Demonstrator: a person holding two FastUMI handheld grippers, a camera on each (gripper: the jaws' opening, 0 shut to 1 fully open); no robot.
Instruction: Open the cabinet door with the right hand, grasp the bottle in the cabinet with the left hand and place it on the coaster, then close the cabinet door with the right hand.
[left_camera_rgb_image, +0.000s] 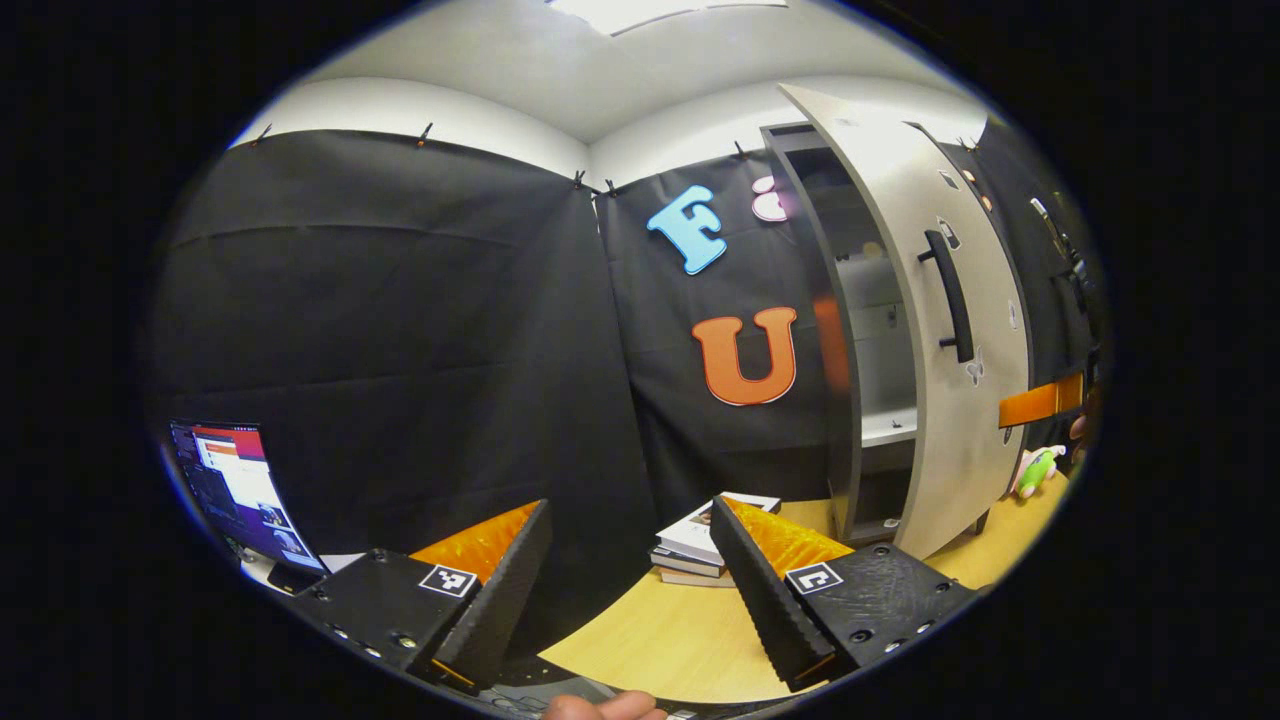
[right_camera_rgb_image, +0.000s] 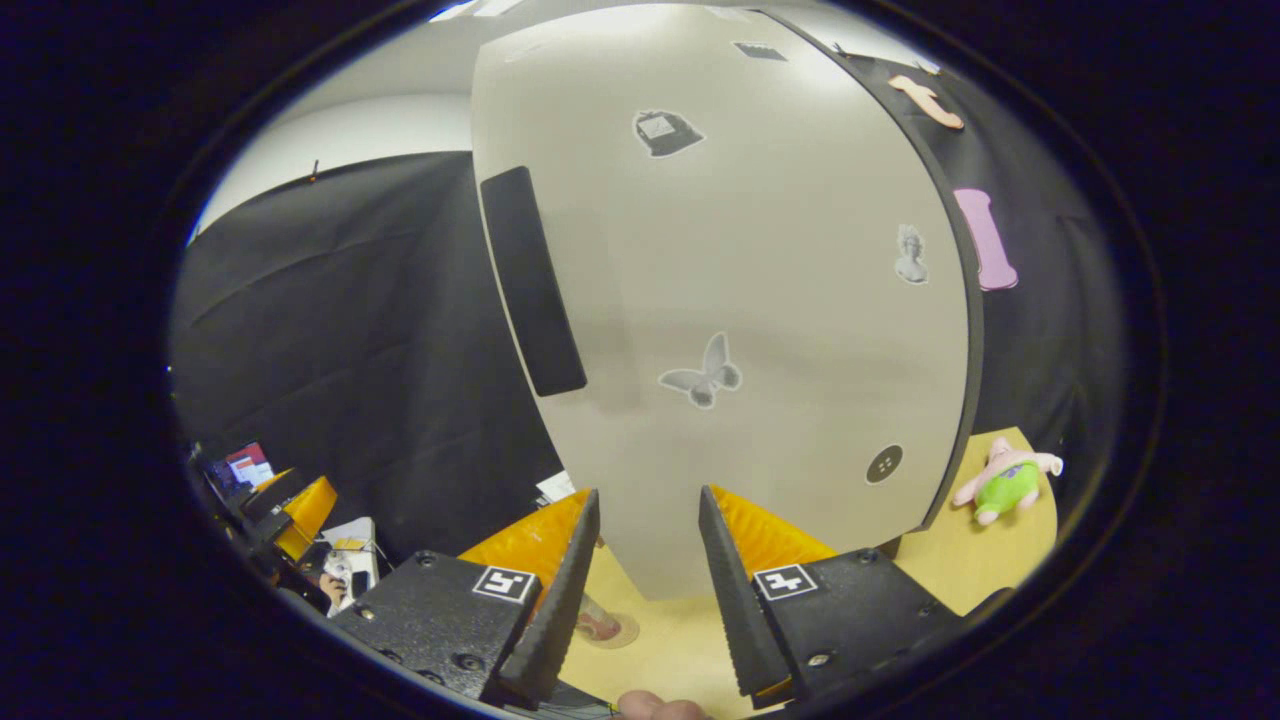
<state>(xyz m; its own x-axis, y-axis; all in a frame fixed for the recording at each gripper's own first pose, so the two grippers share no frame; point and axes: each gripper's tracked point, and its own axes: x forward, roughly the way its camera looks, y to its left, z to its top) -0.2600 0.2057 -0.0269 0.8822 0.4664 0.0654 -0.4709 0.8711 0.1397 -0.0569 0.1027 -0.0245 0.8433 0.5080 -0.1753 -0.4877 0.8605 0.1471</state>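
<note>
Left gripper view looked across a pale wooden table (left_camera_rgb_image: 660, 640) towards black cloth walls hung below a white ceiling with a bright light panel. The left gripper (left_camera_rgb_image: 630, 590) hung over the near part of the table with its fingers spread wide and nothing between them. A small stack of books (left_camera_rgb_image: 700, 548) lay on the table just beyond its right finger. Further right stood the grey cabinet (left_camera_rgb_image: 850, 400), its door (left_camera_rgb_image: 960, 400) swung open, with the dark handle (left_camera_rgb_image: 950, 295) on the outer face. Pale shelves showed inside; I could not tell whether the bottle was among them. A monitor (left_camera_rgb_image: 240, 490) glowed at the far left, and a green and pink plush toy (left_camera_rgb_image: 1038, 468) lay on the table past the door.

Right gripper view faced the door's outer face (right_camera_rgb_image: 760, 300) close up, with stickers on it, a butterfly among them. The right gripper (right_camera_rgb_image: 640, 580) stood parted and empty, near the door's lower edge. The round coaster (right_camera_rgb_image: 605, 628) lay on the table behind its left finger
</note>
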